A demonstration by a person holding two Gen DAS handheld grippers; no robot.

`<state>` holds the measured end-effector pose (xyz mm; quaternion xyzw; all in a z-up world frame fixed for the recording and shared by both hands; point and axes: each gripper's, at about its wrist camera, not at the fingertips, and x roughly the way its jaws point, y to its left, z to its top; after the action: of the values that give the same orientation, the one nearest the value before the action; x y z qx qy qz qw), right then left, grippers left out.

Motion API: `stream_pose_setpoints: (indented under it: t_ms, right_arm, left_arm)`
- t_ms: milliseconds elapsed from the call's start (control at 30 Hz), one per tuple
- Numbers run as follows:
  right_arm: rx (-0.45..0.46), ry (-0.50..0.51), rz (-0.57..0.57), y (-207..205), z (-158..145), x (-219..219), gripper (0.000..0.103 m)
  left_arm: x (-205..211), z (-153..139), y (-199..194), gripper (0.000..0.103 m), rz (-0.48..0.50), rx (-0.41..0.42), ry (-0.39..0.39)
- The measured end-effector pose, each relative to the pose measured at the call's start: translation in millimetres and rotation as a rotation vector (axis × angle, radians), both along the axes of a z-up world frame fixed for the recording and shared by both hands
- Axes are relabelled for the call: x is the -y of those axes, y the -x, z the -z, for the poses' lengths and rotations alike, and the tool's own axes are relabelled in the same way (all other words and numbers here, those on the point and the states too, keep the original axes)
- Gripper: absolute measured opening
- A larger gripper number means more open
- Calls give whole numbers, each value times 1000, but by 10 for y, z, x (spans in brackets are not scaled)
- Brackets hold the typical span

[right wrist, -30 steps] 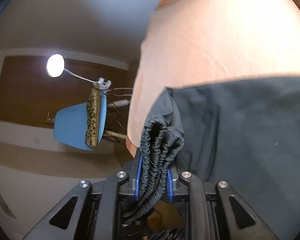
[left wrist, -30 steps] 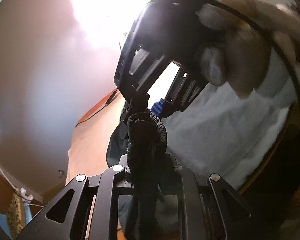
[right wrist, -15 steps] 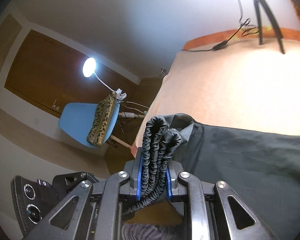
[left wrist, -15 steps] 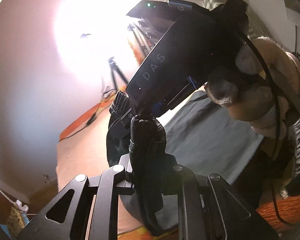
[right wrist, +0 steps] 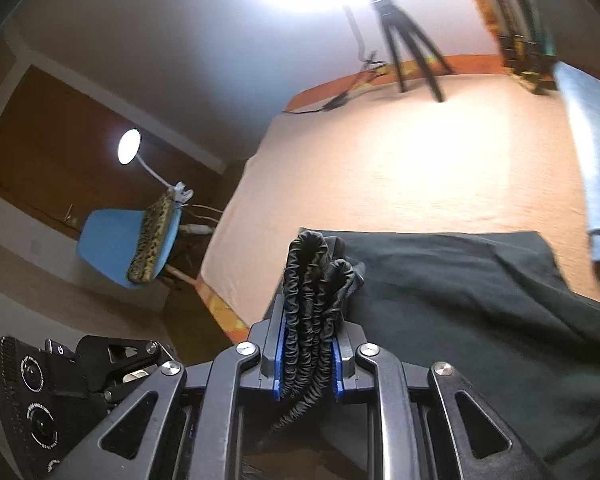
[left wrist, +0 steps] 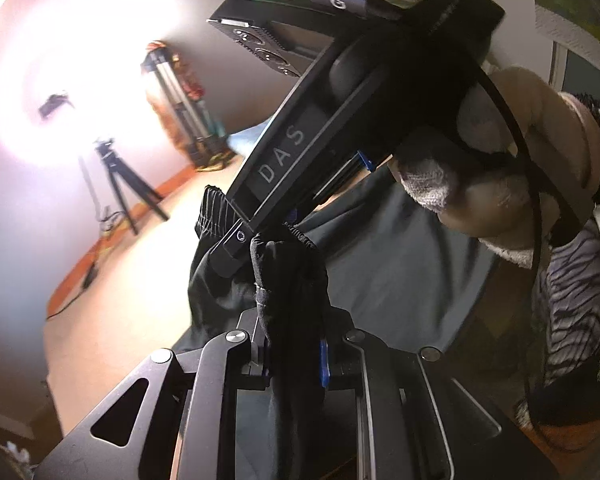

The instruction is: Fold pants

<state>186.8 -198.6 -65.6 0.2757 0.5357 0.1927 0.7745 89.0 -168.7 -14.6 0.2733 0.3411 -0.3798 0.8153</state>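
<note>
Dark grey pants (right wrist: pixel 452 276) lie spread over a peach bed sheet (right wrist: pixel 400 160), their near end lifted. My right gripper (right wrist: pixel 307 344) is shut on a bunched, ruched stretch of the elastic waistband (right wrist: pixel 308 264), squeezed between blue pads. My left gripper (left wrist: pixel 292 352) is shut on another bunch of the dark fabric (left wrist: pixel 288 276), which rises between its fingers. In the left wrist view the other gripper's black body marked DAS (left wrist: pixel 320 132) hangs close in front, held by a person's hand (left wrist: pixel 500 168), and the pants (left wrist: pixel 400 264) spread out below it.
A tripod (right wrist: pixel 404 36) stands beyond the bed under a glaring lamp. A blue chair (right wrist: pixel 124 248) with a leopard-print cloth and a small round lamp (right wrist: pixel 129 151) sit left of the bed. Light blue cloth (right wrist: pixel 592 160) lies at the bed's right side. Shelving (left wrist: pixel 184 112) lines the far wall.
Both grippers have risen and tilted up with the fabric still pinched. More of the room, tripod and far bed edge has come into view. The right gripper stays close in front of the left.
</note>
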Motion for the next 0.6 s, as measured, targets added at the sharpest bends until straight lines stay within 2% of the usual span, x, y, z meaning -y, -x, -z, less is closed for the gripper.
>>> stream_pose_setpoints:
  t_ms: [333,467,600]
  right_arm:
    - [-33,60,91,348,98,709,16]
    - [-49,80,133,510,167,983,16]
    - [-67,116,169,643,272,1166,16]
  left_arm:
    - [649,282,64,16,60,-108,78]
    - [730,402,203,25,80,-171,122]
    - [606,421,246,28,84,-173,137]
